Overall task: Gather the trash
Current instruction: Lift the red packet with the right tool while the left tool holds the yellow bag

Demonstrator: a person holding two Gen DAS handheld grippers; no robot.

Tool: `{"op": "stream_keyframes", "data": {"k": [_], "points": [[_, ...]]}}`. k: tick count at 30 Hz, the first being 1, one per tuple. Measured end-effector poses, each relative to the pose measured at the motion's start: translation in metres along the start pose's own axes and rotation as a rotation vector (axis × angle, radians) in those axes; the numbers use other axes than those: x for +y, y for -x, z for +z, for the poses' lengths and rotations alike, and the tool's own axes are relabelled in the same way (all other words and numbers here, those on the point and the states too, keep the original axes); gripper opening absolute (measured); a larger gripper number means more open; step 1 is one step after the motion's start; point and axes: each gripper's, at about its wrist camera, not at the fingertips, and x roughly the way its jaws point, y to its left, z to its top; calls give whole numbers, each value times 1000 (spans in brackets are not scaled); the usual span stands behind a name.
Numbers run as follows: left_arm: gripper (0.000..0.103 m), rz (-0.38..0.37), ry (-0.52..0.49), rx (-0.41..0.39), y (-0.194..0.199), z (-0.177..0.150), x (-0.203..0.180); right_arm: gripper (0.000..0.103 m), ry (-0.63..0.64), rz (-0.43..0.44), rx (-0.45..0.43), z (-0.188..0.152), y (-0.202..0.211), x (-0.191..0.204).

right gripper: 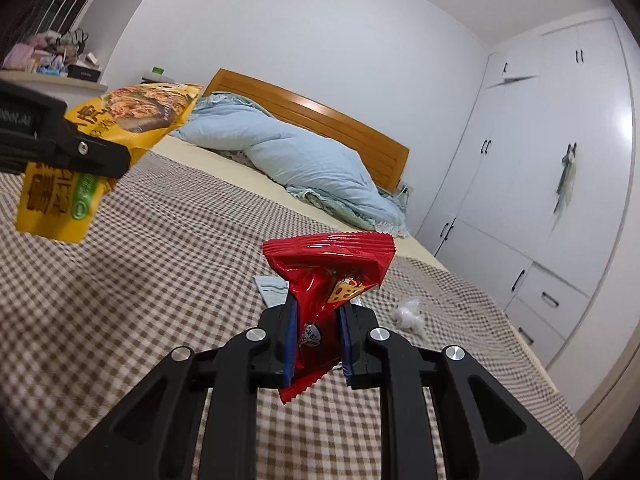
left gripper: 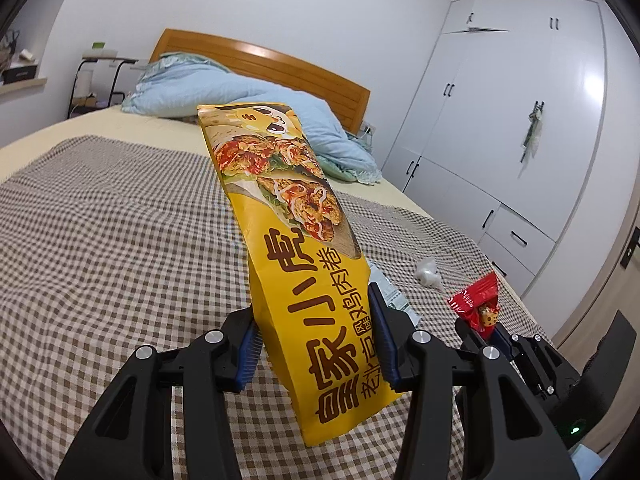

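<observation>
My left gripper is shut on a long yellow food wrapper and holds it above the checked bed cover. The wrapper also shows at the upper left of the right wrist view, with the left gripper clamped on it. My right gripper is shut on a small red snack wrapper, lifted off the bed; it also shows at the right of the left wrist view. A crumpled white tissue and a pale blue-grey flat packet lie on the cover ahead.
The bed has a brown checked cover, a light blue duvet and a wooden headboard. White wardrobes stand along the right side. A small side table stands at the far left.
</observation>
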Motion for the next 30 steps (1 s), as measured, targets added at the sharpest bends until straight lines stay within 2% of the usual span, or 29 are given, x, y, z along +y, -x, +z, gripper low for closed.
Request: {"op": "stream_keyframes", "data": {"k": [9, 19, 24, 30], "points": [[45, -7, -81, -36, 15, -16, -16, 17, -81, 42, 15, -4, 26, -8], [45, -15, -155, -26, 32, -30, -19, 17, -173, 95, 42, -9, 52, -22], [45, -40, -190, 17, 39, -40, -21, 17, -204, 125, 53, -10, 64, -23], [45, -54, -216, 6, 57, -51, -24, 17, -217, 155, 74, -13, 75, -20]]}}
